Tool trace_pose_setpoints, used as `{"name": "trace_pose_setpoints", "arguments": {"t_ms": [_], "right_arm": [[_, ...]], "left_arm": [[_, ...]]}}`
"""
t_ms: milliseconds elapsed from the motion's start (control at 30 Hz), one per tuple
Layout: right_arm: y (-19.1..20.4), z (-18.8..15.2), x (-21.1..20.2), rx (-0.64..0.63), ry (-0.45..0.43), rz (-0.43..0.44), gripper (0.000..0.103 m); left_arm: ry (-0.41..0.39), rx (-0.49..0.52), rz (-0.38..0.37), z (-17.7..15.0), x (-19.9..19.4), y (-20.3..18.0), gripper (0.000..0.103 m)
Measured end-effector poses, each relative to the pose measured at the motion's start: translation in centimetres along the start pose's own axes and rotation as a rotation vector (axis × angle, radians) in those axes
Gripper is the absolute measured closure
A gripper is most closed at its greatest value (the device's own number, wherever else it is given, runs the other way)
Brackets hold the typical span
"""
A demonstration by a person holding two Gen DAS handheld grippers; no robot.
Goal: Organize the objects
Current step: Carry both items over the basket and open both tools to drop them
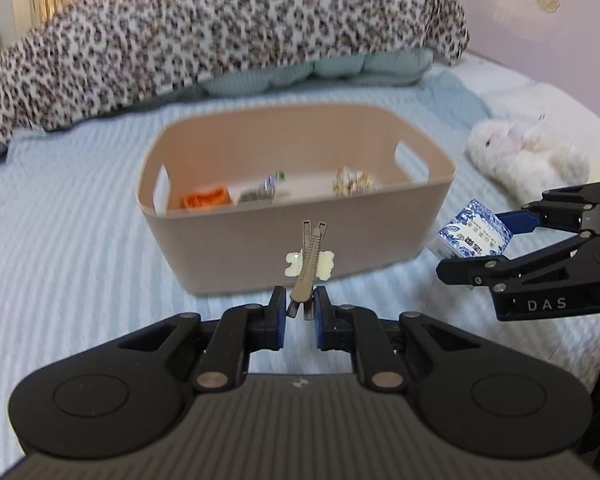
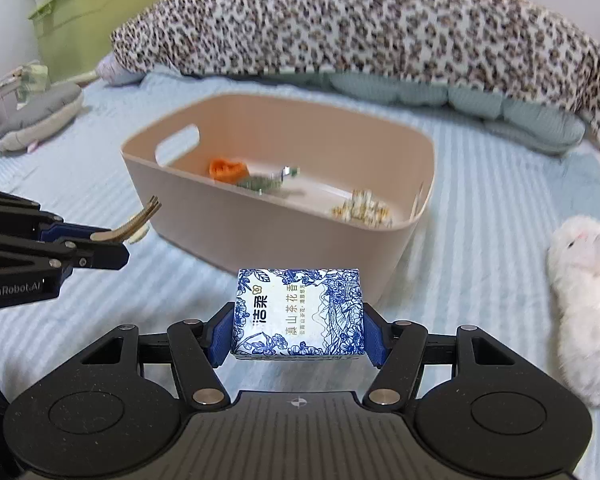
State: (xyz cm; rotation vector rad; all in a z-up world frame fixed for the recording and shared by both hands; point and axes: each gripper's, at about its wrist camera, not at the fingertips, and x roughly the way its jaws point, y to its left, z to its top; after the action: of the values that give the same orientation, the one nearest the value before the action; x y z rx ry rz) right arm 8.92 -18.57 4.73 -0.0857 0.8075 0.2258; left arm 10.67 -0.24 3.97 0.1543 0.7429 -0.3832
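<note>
- Grippers, both loaded: the left gripper (image 1: 300, 303) is clamped on the base of a hair clip (image 1: 309, 258), a grey-brown metal clip with a pale ornament; the right gripper (image 2: 299, 330) is clamped across the short sides of a blue-and-white tissue pack (image 2: 299, 314).
- Position of carried items: both are held above the striped bedsheet (image 1: 80, 240), just short of the near wall of the beige storage bin (image 1: 300, 248); neither is yet over its rim.
- Step in hand (judged): transfer of both items into the bin.
- Good practice: each item should clear the near wall and be well inside before the jaws part; the two should probably be released one after the other, so the grippers, already close together, do not collide.
- Hazard: the clip is gripped only at its end and may swivel.
- Bin contents: an orange object (image 2: 228, 170) at the left end, a greenish packet (image 2: 260, 183) mid-floor, and a yellow-white patterned bundle (image 2: 362, 210) at the right end; open floor lies between them.
- Surroundings: a white plush toy (image 2: 584, 304) lies right of the bin.
</note>
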Motion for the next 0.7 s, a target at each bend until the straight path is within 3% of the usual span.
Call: {"name": "trace_pose_setpoints", "arguments": {"t_ms": [200, 333, 500, 700], "right_arm": [[-0.7, 2.4, -2.2, -0.013, -0.094, -0.009, 0.043], [-1.4, 4.9, -2.6, -0.008, -0.160, -0.025, 0.043], [-2.6, 7.6, -1.2, 0.013, -0.190, -0.046, 0.043], [-4.2, 9.5, 3.5, 0.039, -0.150, -0.107, 0.043]], "left_arm": [[-0.100, 0.040, 0.042, 3.2, -2.2, -0.1, 0.088], [-0.143, 0.032, 0.079, 6.1, -1.7, 0.2, 0.088], [-0.106, 0.013, 0.120, 8.8, 2.2, 0.3, 0.088], [-0.011, -0.024, 0.167, 10.4, 8.6, 0.7, 0.088]]}}
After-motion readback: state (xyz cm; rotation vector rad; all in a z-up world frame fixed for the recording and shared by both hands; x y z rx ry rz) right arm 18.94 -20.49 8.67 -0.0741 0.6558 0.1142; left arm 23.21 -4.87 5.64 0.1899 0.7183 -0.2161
